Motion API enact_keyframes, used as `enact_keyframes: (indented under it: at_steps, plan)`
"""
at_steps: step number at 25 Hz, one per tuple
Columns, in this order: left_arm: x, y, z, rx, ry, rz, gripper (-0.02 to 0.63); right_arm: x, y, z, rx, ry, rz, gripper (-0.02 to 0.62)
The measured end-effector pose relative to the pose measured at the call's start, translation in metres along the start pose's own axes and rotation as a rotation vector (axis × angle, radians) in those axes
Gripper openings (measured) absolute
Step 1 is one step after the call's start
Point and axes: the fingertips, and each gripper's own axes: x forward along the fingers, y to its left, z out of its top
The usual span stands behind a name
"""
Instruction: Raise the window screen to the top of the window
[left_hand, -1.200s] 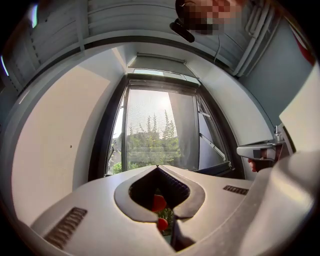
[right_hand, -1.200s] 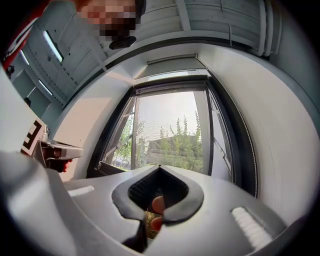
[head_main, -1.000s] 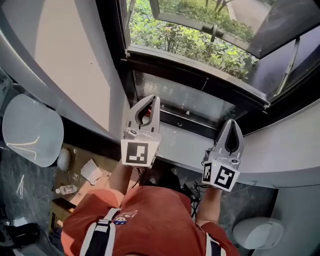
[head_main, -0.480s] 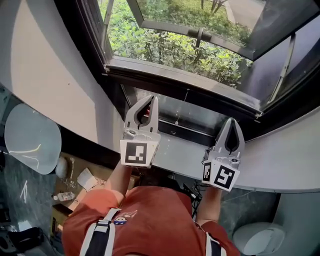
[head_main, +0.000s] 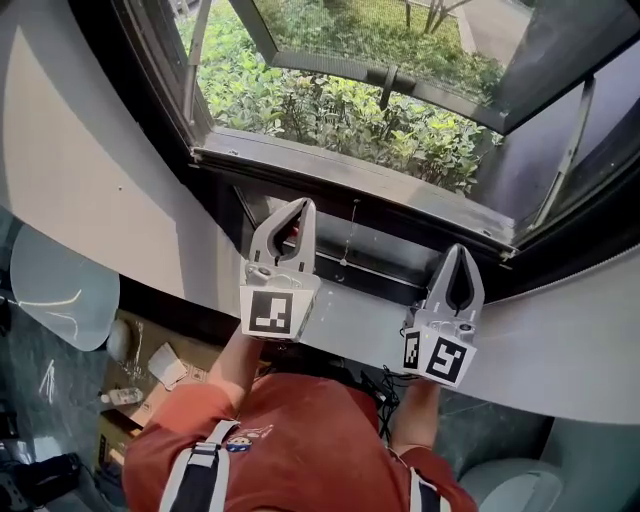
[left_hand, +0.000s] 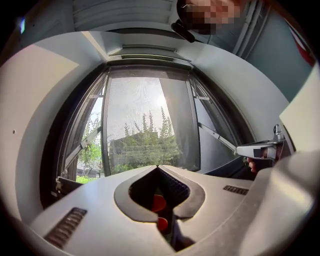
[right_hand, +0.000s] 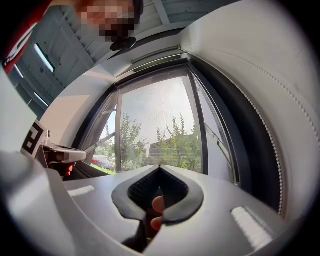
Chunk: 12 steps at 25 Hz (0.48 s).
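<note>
The window (head_main: 340, 110) has a dark frame and looks onto green bushes. In both gripper views a fine grey mesh screen (left_hand: 145, 120) (right_hand: 160, 125) spans the opening ahead. A thin pull cord (head_main: 349, 236) hangs below the lower frame bar (head_main: 350, 175). My left gripper (head_main: 303, 204) (left_hand: 157, 167) is shut and empty, its tips just under that bar. My right gripper (head_main: 459, 250) (right_hand: 159, 167) is also shut and empty, lower and further right over the white sill (head_main: 560, 340). Neither touches the screen or the cord.
An outward-opened sash with a handle (head_main: 388, 78) hangs above the bushes, and a metal stay arm (head_main: 568, 150) runs along the right side. A white wall (head_main: 80, 170) flanks the left. Below are a white round seat (head_main: 55, 285) and a cluttered cardboard box (head_main: 150, 365).
Both shut grippers have moved forward toward the window together. The lower frame bar now sits closer to their tips, and more of the bushes shows.
</note>
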Motion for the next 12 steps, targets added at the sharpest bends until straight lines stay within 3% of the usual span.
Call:
enact_keyframes:
  at_steps: [12]
  plan:
    - [0.027, 0.02, -0.003, 0.005, -0.013, -0.028, 0.005, 0.027, 0.01, 0.001, -0.04, -0.003, -0.024, 0.009]
